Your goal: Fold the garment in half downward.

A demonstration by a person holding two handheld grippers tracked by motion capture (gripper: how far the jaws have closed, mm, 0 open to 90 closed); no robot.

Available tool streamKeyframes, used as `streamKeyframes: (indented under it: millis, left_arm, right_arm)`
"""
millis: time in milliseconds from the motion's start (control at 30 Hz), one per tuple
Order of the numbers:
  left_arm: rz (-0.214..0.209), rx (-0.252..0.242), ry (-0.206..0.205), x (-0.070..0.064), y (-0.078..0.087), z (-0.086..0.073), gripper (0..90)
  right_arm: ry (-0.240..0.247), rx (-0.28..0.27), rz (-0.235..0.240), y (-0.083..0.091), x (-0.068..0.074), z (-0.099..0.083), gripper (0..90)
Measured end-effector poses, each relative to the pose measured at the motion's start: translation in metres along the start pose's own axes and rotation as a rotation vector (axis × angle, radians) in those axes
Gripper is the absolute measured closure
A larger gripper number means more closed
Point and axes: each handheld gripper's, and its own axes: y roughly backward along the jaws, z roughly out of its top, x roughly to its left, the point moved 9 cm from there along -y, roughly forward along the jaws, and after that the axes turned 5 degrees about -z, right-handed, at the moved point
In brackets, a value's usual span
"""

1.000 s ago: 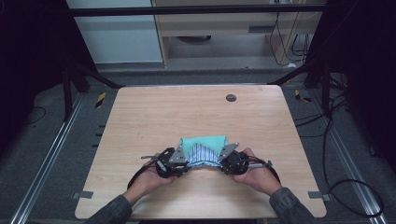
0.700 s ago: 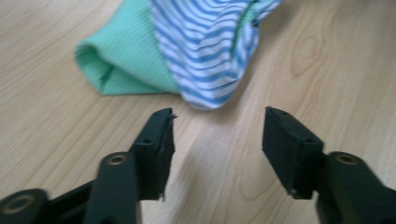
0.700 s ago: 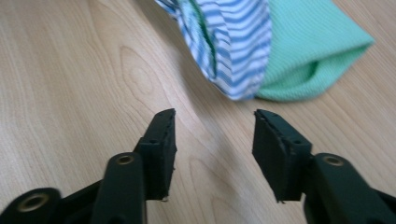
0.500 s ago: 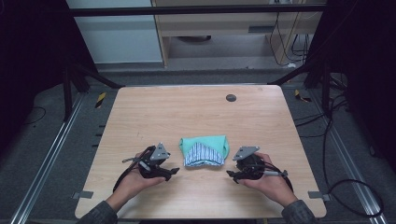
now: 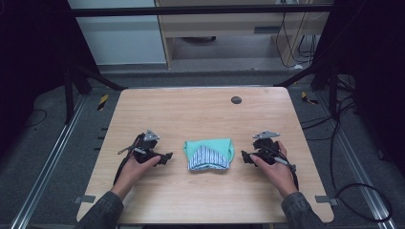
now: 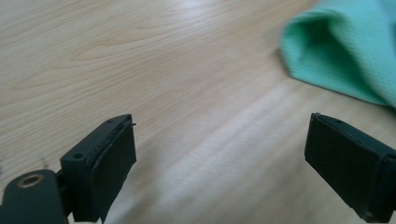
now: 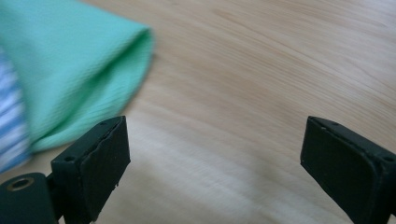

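1. Folded cloth (image 5: 208, 153) lies flat on the wooden tabletop (image 5: 200, 109), near-centre, a bit toward the near edge. Mint green with a blue-white striped triangular flap on its near half.
2. Left claw (image 5: 166, 158) sits just left of the cloth, apart from it, tips pointing right toward it. Jaws stand wide, nothing between them.
3. Left gripper view: both black pads spread with bare wood between; green cloth edge (image 6: 343, 51) in the upper right, beyond the jaws, not touching either.
4. Right claw (image 5: 244, 157) sits just right of the cloth, apart from it, tips pointing left toward it. Jaws wide, holding nothing.
5. Right gripper view: pads spread over bare wood; green folded edge (image 7: 84, 70) at upper left, striped part at the far left border, blurred. The cloth lies close past the left-hand pad; contact can't be told.
6. Both hands rest low on the tabletop, left hand (image 5: 136, 164) and right hand (image 5: 274, 167), forearms coming in from the near edge.
7. Small dark round spot (image 5: 236, 100) on the far part of the tabletop, well apart from the cloth.
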Motion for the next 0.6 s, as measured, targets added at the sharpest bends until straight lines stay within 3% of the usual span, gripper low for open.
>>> streamKeyframes:
  millis: [33, 133, 267, 400, 600]
  left_arm:
    - [0.032, -0.01, 0.028, 0.009, -0.005, 0.0, 8.5]
    - [0.049, -0.034, 0.073, 0.017, -0.01, 0.001, 8.5]
    - [0.068, -0.031, 0.087, 0.021, -0.014, 0.0, 8.5]
    - [0.086, -0.029, 0.056, 0.021, -0.018, -0.001, 4.2]
    - [0.091, -0.019, 0.059, 0.022, -0.018, -0.002, 1.0]
  right_arm:
    - [-0.022, -0.002, -0.021, -0.004, -0.004, 0.001, 11.0]
    - [-0.065, 0.003, -0.057, -0.013, -0.009, 0.0, 10.7]
    - [-0.101, 0.01, -0.063, -0.022, -0.01, -0.001, 7.8]
    - [-0.133, -0.02, -0.069, -0.027, -0.01, -0.001, 1.6]
    - [-0.14, -0.014, -0.074, -0.027, -0.011, -0.001, 0.3]
